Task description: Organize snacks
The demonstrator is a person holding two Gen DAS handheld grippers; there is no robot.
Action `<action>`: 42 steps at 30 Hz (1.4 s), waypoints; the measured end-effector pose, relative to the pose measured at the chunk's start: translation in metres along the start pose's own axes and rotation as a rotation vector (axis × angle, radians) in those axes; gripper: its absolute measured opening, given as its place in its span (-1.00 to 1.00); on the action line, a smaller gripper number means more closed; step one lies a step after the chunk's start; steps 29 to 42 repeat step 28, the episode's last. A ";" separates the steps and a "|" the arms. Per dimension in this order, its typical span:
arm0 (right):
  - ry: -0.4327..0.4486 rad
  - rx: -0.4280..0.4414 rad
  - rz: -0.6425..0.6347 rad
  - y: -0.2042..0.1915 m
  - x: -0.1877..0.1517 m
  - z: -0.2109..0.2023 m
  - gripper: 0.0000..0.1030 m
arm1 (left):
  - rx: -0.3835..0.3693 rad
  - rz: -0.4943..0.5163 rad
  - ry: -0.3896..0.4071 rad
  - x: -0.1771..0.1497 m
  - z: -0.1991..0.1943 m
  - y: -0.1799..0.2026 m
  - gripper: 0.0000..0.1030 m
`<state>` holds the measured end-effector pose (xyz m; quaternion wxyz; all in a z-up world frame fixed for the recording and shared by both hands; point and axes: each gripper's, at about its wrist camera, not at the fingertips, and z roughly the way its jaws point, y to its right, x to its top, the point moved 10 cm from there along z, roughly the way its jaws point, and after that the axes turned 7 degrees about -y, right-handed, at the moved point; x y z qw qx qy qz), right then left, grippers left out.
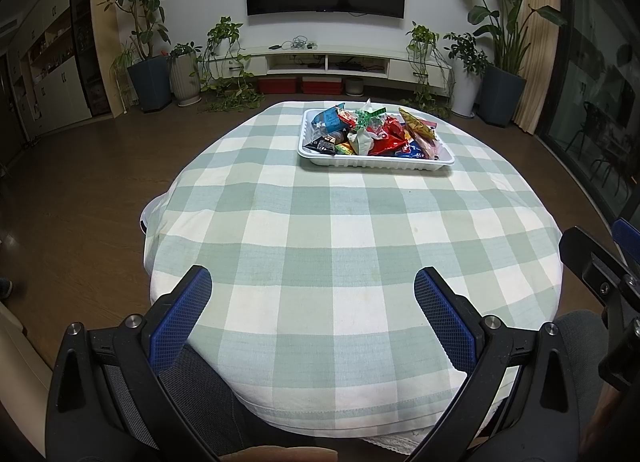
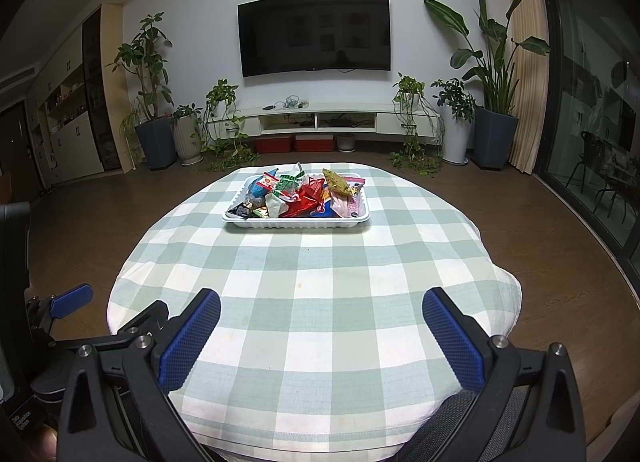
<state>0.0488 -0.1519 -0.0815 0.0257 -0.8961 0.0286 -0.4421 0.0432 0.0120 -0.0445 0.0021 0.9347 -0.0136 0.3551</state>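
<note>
Two handheld grippers hang at the near edge of a round table draped in a green-and-white checked tablecloth. The left gripper and the right gripper each show blue-padded jaws spread wide apart, with nothing between them. The right gripper also appears at the right edge of the left wrist view, and the left gripper at the left edge of the right wrist view.

On the far half of the table, well apart from both grippers, a white plastic tray is heaped with snack packets in red, blue, green and yellow wrappers.

Beyond the table, a dark wall-mounted television hangs above a low white media console, flanked by potted plants on a wooden floor.
</note>
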 end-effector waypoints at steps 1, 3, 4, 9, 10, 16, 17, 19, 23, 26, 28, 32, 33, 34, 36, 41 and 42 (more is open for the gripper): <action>0.001 0.000 0.000 0.000 0.000 0.000 1.00 | 0.000 0.000 0.000 0.000 0.000 0.000 0.99; 0.000 0.000 0.000 0.000 0.000 0.000 1.00 | -0.001 0.001 0.000 0.000 0.001 0.000 0.99; -0.001 0.000 0.000 0.000 0.000 0.000 1.00 | 0.000 0.001 0.000 0.000 0.001 0.000 0.99; 0.000 0.000 -0.001 0.000 0.001 -0.001 1.00 | 0.000 0.001 0.001 0.000 0.000 0.000 0.99; -0.001 0.000 -0.001 0.000 0.000 0.000 1.00 | -0.001 0.001 0.000 0.000 0.001 0.000 0.99; -0.001 0.000 -0.002 0.000 0.001 -0.001 1.00 | 0.002 0.001 -0.003 -0.002 0.002 -0.002 0.99; -0.001 -0.001 -0.001 0.000 0.001 -0.001 1.00 | 0.001 0.001 -0.002 -0.002 0.001 -0.001 0.99; -0.002 0.000 -0.002 -0.001 0.001 -0.001 1.00 | 0.005 0.002 0.001 -0.002 0.002 -0.002 0.99; -0.005 0.001 -0.002 -0.001 0.000 0.000 1.00 | 0.001 -0.002 -0.001 -0.009 0.005 -0.006 0.99; -0.007 0.001 -0.002 0.000 -0.002 0.002 1.00 | 0.013 0.005 0.010 -0.010 0.005 -0.007 0.99; -0.007 0.000 -0.001 0.001 -0.003 0.001 1.00 | 0.006 0.004 0.007 -0.010 0.005 -0.006 0.99; -0.007 0.000 -0.001 0.001 -0.003 0.001 1.00 | 0.006 0.004 0.007 -0.010 0.005 -0.006 0.99; -0.007 0.000 -0.001 0.001 -0.003 0.001 1.00 | 0.006 0.004 0.007 -0.010 0.005 -0.006 0.99; -0.007 0.000 -0.001 0.001 -0.003 0.001 1.00 | 0.006 0.004 0.007 -0.010 0.005 -0.006 0.99; -0.007 0.000 -0.001 0.001 -0.003 0.001 1.00 | 0.006 0.004 0.007 -0.010 0.005 -0.006 0.99; -0.007 0.000 -0.001 0.001 -0.003 0.001 1.00 | 0.006 0.004 0.007 -0.010 0.005 -0.006 0.99; -0.007 0.000 -0.001 0.001 -0.003 0.001 1.00 | 0.006 0.004 0.007 -0.010 0.005 -0.006 0.99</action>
